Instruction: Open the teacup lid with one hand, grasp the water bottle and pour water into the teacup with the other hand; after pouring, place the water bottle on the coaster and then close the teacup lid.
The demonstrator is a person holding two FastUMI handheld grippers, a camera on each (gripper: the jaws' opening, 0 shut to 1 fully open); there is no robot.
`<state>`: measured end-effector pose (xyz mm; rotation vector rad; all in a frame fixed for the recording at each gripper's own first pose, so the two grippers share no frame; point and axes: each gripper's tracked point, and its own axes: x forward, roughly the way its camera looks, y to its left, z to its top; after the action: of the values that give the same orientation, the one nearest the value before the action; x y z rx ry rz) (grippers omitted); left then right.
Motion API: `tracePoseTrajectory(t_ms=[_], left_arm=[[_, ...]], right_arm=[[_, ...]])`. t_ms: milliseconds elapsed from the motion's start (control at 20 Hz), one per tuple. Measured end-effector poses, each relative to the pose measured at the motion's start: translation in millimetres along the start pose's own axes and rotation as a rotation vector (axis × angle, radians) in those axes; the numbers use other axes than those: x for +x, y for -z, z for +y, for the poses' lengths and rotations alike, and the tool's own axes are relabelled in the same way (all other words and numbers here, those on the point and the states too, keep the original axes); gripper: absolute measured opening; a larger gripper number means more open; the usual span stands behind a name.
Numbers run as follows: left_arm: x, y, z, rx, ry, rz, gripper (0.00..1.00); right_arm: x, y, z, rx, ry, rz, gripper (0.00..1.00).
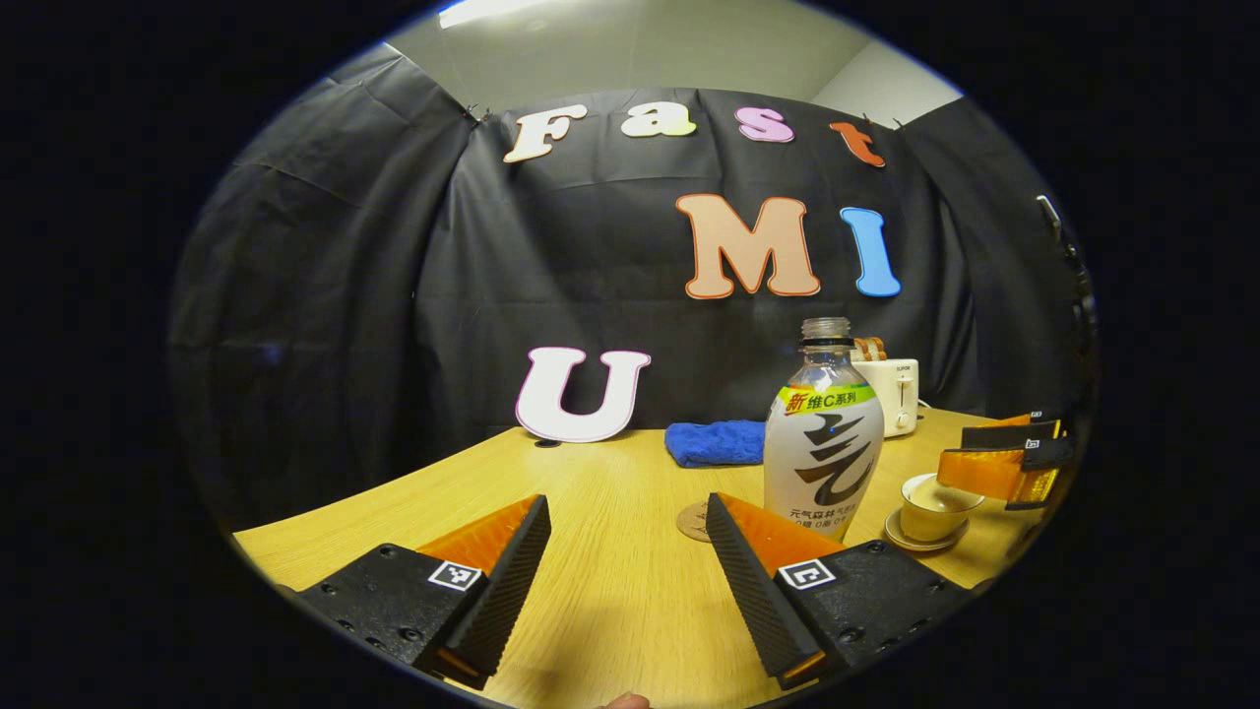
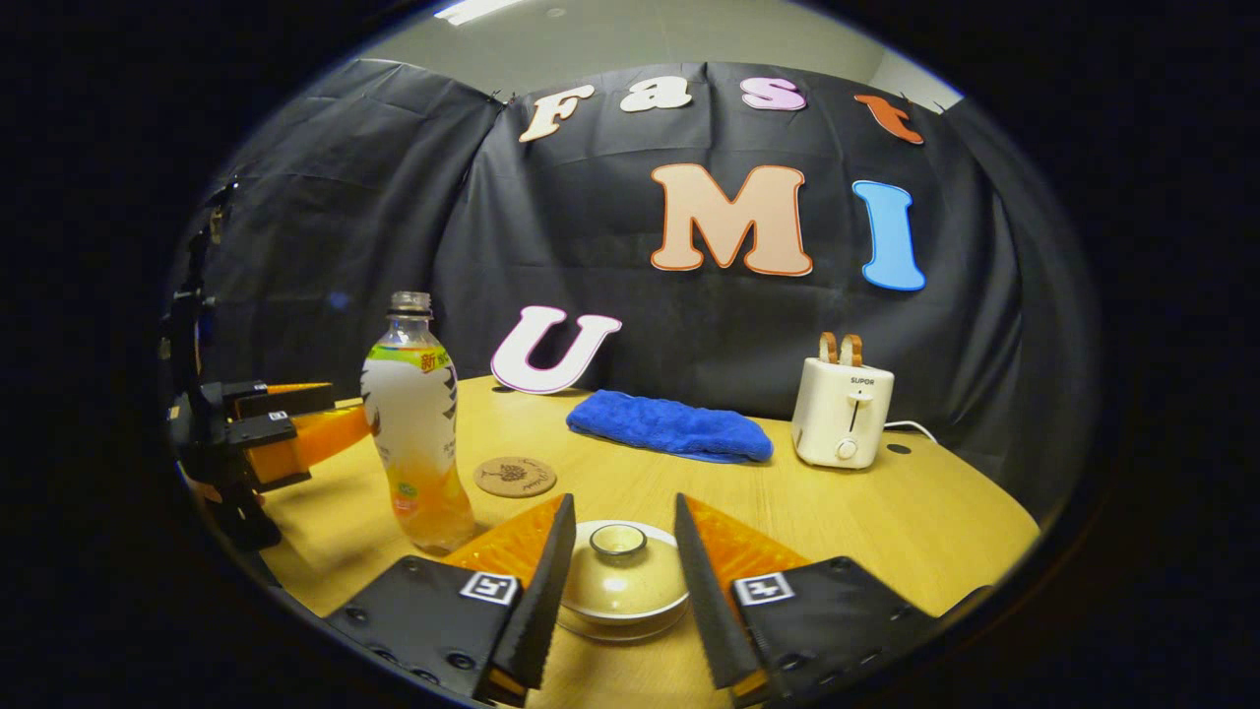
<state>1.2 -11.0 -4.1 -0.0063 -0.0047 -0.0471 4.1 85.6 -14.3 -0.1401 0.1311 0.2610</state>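
1. Left gripper view: the left gripper (image 1: 625, 551) sits at the bottom of the frame, released, jaws spread wide with bare table (image 1: 610, 473) between them; the water bottle (image 1: 823, 433) stands upright at centre right, just beyond the right-hand finger, cap off; the coaster (image 1: 693, 522) lies partly hidden at the bottle's lower left; the teacup (image 1: 933, 504) on its saucer sits at lower right, with the right gripper (image 1: 999, 463) beside it.
2. Right gripper view: the right gripper's jaws, at bottom centre, stand released on either side of the teacup lid (image 2: 618, 576), which is on the cup; contact cannot be told.
3. Step in hand, judged: lid removal; centre the fingers on the knob, close gently, lift straight up; meanwhile swing the left gripper right to bracket the bottle.
4. Count: one bottle; one coaster; one teacup; one blue cloth (image 2: 669, 426); one toaster (image 2: 843, 412).
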Motion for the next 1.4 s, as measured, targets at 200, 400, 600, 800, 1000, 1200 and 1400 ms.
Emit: tracePoseTrajectory(t_ms=[200,400,600,800,1000,1200,1400], left_arm=[[-1.2,-1.3,-0.3,0.000,0.001,0.000,0.93],[-0.5,-1.0,0.4,0.000,0.002,0.000,0.93],[-0.8,-0.5,0.7,0.001,0.002,0.000,0.93],[0.1,-0.1,0.8,0.000,0.000,0.001,0.93],[0.5,0.9,0.9,-0.002,0.004,0.004,0.93],[-0.7,0.5,-3.7,-0.001,0.021,0.006,0.93],[-12.3,1.5,-23.6,-0.007,0.095,0.015,0.93]], right_arm=[[2.3,12.5,8.9,-0.018,-0.025,0.049,0.51],[2.3,17.2,7.7,-0.007,-0.024,0.057,0.40],[1.2,16.3,6.7,0.035,-0.026,0.051,0.31],[1.6,15.1,7.3,0.058,-0.028,0.041,0.28],[-1.0,0.9,2.2,0.090,-0.019,-0.002,0.29],[-3.8,-16.4,-5.4,0.101,-0.013,-0.035,0.29],[-7.7,-24.3,-19.9,0.073,0.021,-0.061,0.27]])
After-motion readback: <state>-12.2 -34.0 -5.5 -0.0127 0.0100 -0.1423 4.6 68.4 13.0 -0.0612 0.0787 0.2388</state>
